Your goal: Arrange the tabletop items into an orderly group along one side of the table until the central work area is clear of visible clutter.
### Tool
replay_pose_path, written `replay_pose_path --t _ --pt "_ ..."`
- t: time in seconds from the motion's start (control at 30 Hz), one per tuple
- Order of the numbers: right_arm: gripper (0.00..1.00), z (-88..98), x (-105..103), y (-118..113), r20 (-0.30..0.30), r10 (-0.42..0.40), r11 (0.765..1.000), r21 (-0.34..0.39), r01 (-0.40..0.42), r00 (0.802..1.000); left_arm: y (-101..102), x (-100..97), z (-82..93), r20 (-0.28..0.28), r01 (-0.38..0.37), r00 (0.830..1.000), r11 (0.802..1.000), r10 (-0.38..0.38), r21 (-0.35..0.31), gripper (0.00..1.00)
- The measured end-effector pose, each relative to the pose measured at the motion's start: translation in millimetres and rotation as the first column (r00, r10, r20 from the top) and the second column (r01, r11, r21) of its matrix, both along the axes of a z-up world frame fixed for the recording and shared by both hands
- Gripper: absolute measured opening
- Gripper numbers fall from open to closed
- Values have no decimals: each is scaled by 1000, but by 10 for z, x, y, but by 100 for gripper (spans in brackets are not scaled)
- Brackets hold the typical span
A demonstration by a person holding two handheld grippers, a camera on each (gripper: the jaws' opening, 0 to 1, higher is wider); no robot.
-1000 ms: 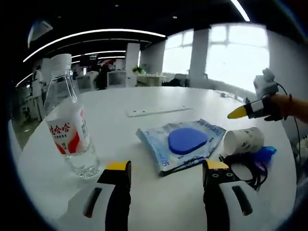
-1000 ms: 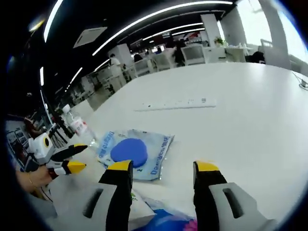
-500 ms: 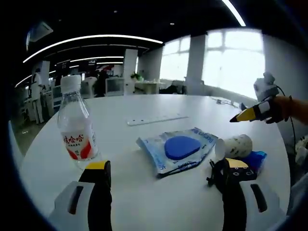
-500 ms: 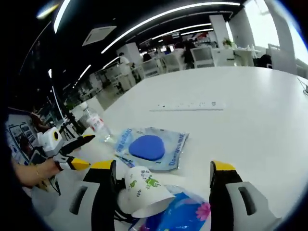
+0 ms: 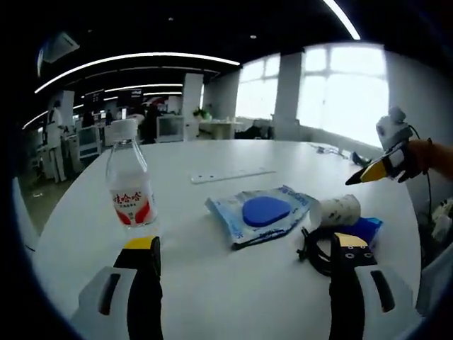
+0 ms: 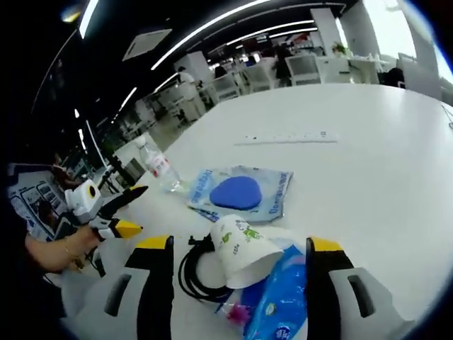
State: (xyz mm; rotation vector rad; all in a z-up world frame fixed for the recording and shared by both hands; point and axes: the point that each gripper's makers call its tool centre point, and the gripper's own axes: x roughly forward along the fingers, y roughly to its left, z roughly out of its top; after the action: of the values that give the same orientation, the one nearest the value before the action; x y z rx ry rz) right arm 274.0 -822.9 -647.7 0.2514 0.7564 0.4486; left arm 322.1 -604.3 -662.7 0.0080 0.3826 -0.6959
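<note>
Water bottle (image 5: 131, 185) upright beside blue pouch (image 5: 260, 214), tipped paper cup (image 6: 243, 252) over black cable (image 6: 195, 273), both jaws released

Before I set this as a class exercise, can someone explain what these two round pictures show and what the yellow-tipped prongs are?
A person holds a two-jaw gripper in each hand, each carrying a fisheye camera. The left gripper and right gripper are both open and hold nothing. On the round white table stand a water bottle and, lying flat, a blue-and-white packet, a paper cup on its side, a black cable, a blue wrapper and a white power strip.
</note>
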Motion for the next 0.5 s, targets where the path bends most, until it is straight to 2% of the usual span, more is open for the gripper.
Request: replay_pose_path --t 0.2,0.37,0.5 --pt "66 -63 -122 42 -31 9 1000 -3 -9 999 30 -62 14 4 10 1000 1000 -10 15 100" --pt "60 -99 -176 100 -31 17 1000 2 -16 999 45 -102 41 11 18 1000 1000 -18 25 99" --pt "52 -102 -198 164 -34 18 999 37 -16 999 72 -139 73 4 16 1000 1000 -16 14 98"
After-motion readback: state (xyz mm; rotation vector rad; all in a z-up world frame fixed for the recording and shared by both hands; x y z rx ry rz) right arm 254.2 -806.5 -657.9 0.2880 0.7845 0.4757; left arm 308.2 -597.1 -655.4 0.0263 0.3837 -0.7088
